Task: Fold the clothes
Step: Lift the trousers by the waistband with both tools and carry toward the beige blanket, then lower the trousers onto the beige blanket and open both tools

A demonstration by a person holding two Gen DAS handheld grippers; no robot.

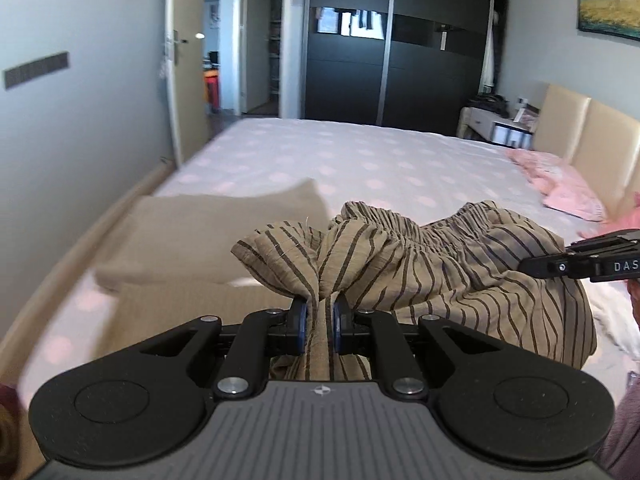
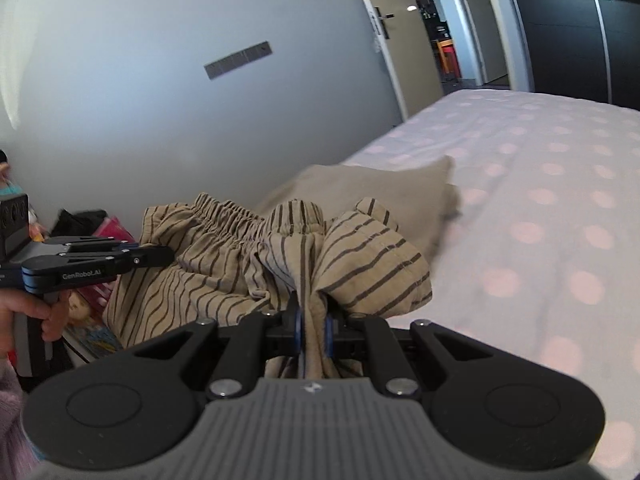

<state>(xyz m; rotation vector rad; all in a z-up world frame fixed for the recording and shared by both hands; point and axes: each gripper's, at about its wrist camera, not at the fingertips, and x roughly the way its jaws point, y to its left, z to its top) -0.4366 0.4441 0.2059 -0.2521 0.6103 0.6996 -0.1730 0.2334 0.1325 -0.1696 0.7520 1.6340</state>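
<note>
Tan striped shorts [image 1: 440, 272] with an elastic waistband hang in the air above the bed, bunched between both tools. My left gripper [image 1: 320, 316] is shut on a pinched fold of the shorts at one side. My right gripper [image 2: 312, 328] is shut on a fold of the striped shorts [image 2: 224, 256] at the other side. The right gripper's arm [image 1: 580, 264] shows at the right edge of the left wrist view, and the left gripper's body [image 2: 100, 264] shows at the left of the right wrist view, held by a hand [image 2: 36, 312].
The bed [image 1: 360, 160] has a white sheet with pale pink dots. A folded beige garment [image 1: 208, 236] lies near its left edge. Pink clothing [image 1: 560, 188] is heaped by the beige headboard [image 1: 592, 136]. A dark wardrobe [image 1: 400, 40] and an open door [image 1: 188, 60] stand beyond.
</note>
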